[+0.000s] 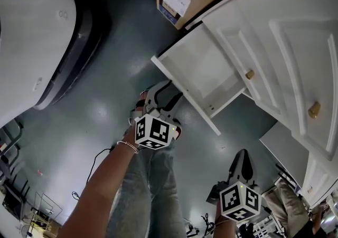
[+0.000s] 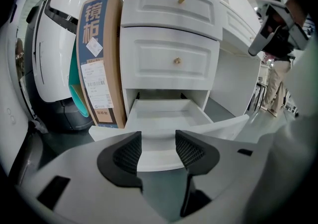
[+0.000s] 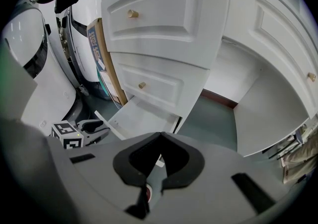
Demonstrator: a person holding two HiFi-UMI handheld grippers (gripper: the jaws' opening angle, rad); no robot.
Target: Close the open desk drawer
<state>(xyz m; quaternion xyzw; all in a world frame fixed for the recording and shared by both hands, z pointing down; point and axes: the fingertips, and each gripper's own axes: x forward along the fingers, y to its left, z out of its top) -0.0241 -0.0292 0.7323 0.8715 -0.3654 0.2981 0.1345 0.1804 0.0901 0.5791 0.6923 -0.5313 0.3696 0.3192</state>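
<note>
Left tongs [image 2: 158, 149], jaws apart and empty, face the front of the open bottom drawer [image 2: 166, 113] just ahead. Right tongs [image 3: 160, 138] hang pinched together, empty. An off-centre shove could skew and jam the drawer, or slip over its edge.

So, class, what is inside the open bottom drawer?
Only the drawer's bare white floor and walls show. Its nearest strip is covered by its own front panel and the left gripper.
</note>
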